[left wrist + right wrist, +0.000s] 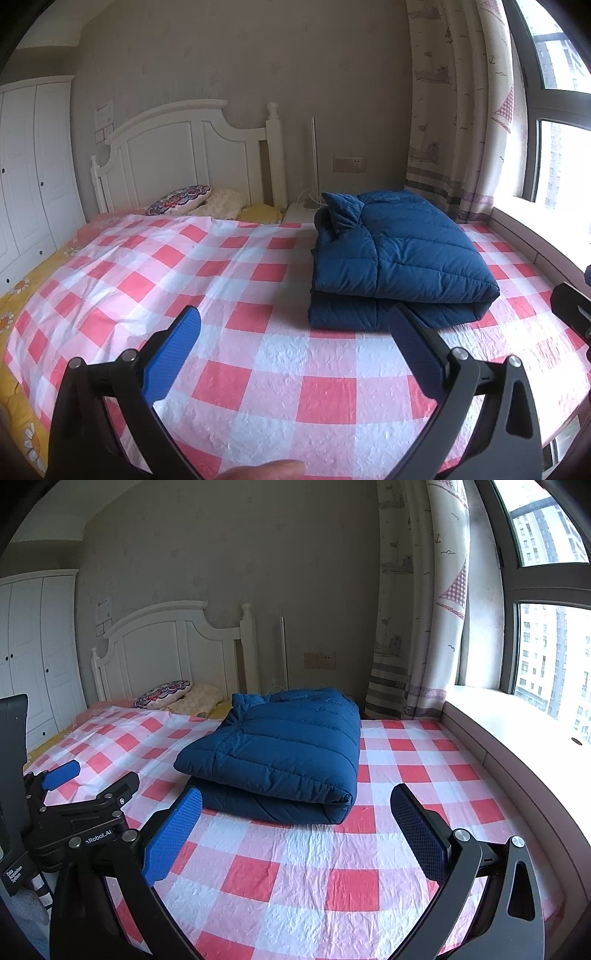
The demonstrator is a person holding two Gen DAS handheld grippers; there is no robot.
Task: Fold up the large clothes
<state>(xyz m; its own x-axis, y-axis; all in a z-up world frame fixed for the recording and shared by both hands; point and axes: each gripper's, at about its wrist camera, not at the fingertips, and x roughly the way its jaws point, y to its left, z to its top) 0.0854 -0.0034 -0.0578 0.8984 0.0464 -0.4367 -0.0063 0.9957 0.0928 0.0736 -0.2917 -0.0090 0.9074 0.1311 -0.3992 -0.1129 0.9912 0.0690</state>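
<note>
A dark blue quilted down coat [399, 258] lies folded in a thick bundle on the red-and-white checked bedspread [229, 288]. It also shows in the right wrist view [280, 753]. My left gripper [295, 321] is open and empty, held above the bedspread just in front of the coat. My right gripper [295, 805] is open and empty, just in front of the coat's near fold. The left gripper also shows at the left edge of the right wrist view [85, 779], apart from the coat.
White headboard [184, 155] and pillows [181, 199] at the far end. White wardrobe [29, 166] on the left. Window sill [517, 731] and curtain [413, 627] run along the right of the bed. A white bedside stand [299, 212] is behind the coat.
</note>
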